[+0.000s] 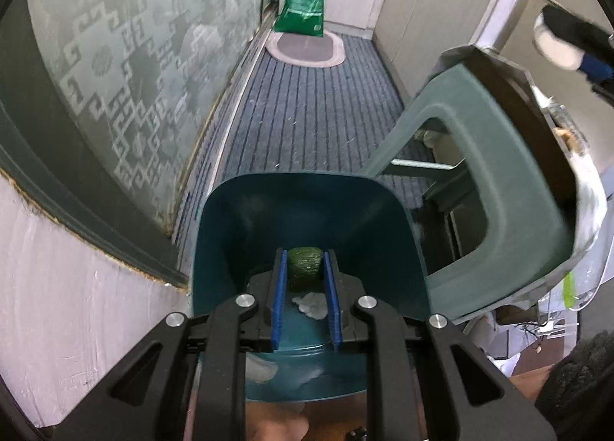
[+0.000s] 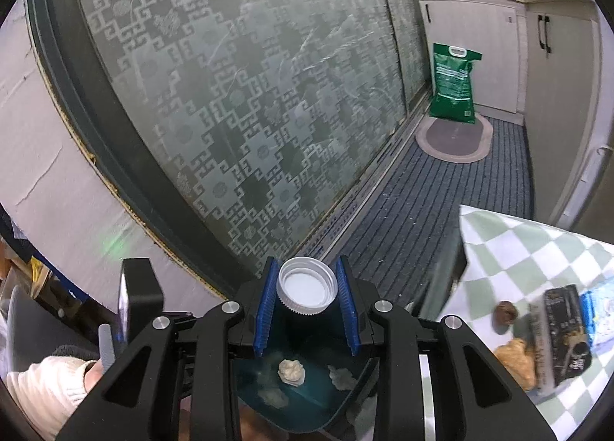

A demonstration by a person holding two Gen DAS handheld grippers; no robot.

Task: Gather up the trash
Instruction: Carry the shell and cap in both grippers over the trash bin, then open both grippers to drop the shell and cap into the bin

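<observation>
While the left tool (image 1: 305, 276) points steeply down at the bottom centre of its view, its blue pads (image 1: 281, 301) stand narrowly apart and pinch a dark green, rough-skinned lump (image 1: 305, 266), perhaps a piece of fruit or peel; I cannot tell exactly what it is. Just under it sits a teal dustpan (image 1: 230, 241), with pale crumpled scraps (image 1: 312, 304) lying on its floor near the tool. To the right of the dustpan a grey-green plastic stool (image 1: 510, 180) is tilted, its cut-out side facing the camera. A dark sleeve cuff shows at the lower right edge.

From the right wrist, the right tool (image 2: 307, 289) sits at bottom centre, angled downward, its pads moderately spread and pressed against a white ribbed bottle cap (image 2: 306, 289) on a dark bottle neck. Below it the same dustpan (image 2: 357, 395) holds three crumpled wads (image 2: 291, 371). At lower left a hand in a cream sleeve (image 2: 57, 379) is visible. At lower right a table with green-and-white checked cloth (image 2: 510, 249) carries a black packet with writing too blurred to read, a brown round item and a yellowish lump.

Farther off, a striped grey-blue carpet (image 2: 441, 187) runs beside a frosted glass door (image 2: 230, 95) with a key pattern. At the far end a green sack (image 2: 453, 84) with a white handle stands on an oval mat (image 2: 453, 137); its label is illegible. Beyond are pale cabinets (image 2: 556, 95), with pans and bottles on top.
</observation>
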